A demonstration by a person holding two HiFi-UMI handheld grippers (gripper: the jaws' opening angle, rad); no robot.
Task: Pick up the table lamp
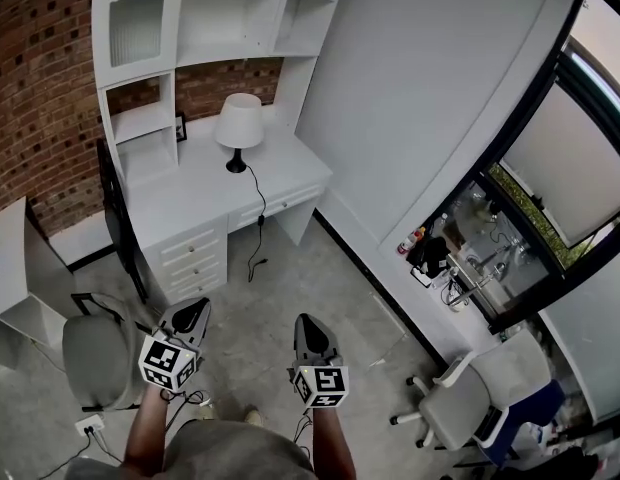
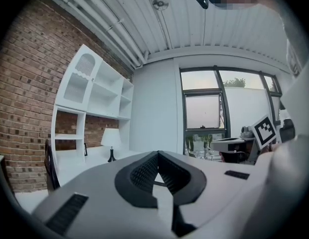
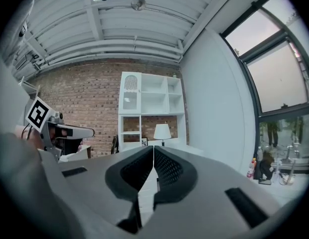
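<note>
The lamp point(image 1: 239, 126) is set upright at the table's point(image 1: 195, 193) back, well ahead. Left tongs point(image 1: 197, 309) and right tongs point(image 1: 307, 324) are closed, empty.

I am standing in a study or home-office room. A white counter point(image 1: 205, 183) with drawers sits against a red brick wall point(image 1: 40, 88), and a white shelf unit point(image 1: 230, 8) with open cubbies rises from it. A table lamp point(image 1: 239, 128) stands on the counter, its cord point(image 1: 258, 228) hanging down the front. A grey swivel chair point(image 1: 95, 358) is near my left side and a second office chair point(image 1: 460, 408) is by the dark-framed window point(image 1: 560, 158). The floor point(image 1: 320, 278) is bare grey, and the ceiling point(image 3: 119, 29) is white panelling.
</note>
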